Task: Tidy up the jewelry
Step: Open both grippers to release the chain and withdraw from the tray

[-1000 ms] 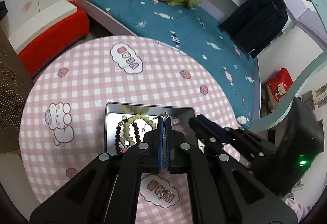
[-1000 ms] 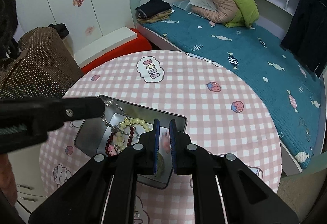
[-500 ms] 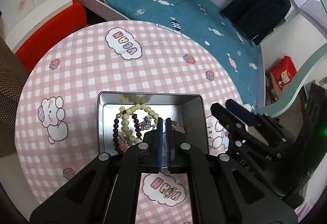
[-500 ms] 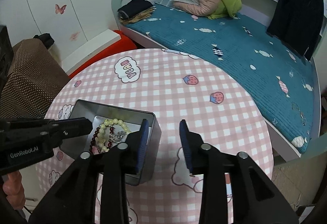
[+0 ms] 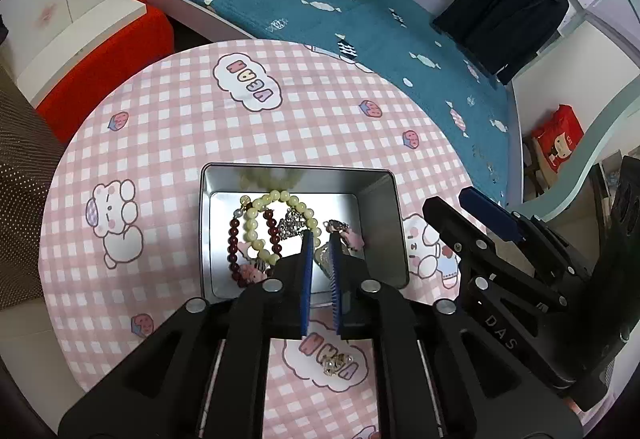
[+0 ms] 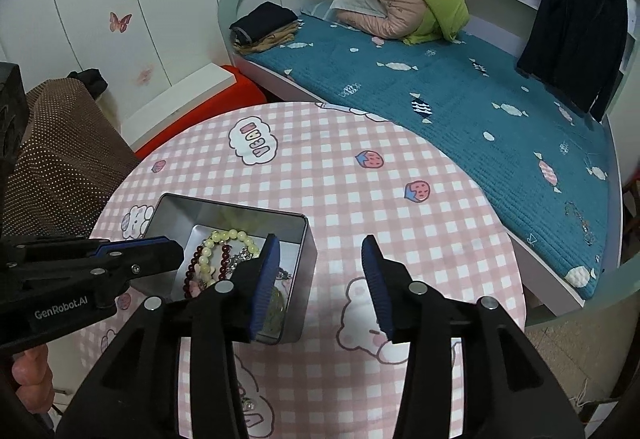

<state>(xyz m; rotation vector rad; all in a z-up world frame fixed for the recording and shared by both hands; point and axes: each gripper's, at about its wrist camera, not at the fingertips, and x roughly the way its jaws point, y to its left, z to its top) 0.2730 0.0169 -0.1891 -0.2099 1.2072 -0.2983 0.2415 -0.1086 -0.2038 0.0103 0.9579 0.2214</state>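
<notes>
A silver tin (image 5: 376,223) (image 6: 298,239) sits on the pink checked round table (image 5: 180,119). It holds a pale-green bead bracelet (image 5: 280,199) (image 6: 230,237), a dark-red bead bracelet (image 5: 233,243) (image 6: 192,267), a silver chain piece (image 5: 290,227) and a pink charm (image 5: 352,237). My left gripper (image 5: 320,239) hovers over the tin's near side, slightly open and empty. My right gripper (image 6: 320,257) is wide open and empty, just right of the tin. A small sparkly earring (image 5: 336,363) (image 6: 249,403) lies on the table near me, under the left gripper.
A bed with a teal cover (image 6: 440,87) curves behind the table. A red ottoman (image 5: 108,55) and a brown dotted chair (image 6: 60,159) stand at the left. The table edge (image 6: 508,239) drops off at the right.
My right gripper has opened wide and drawn back to the right of the tin. My left gripper has risen and opened slightly, with the chain now lying in the tin.
</notes>
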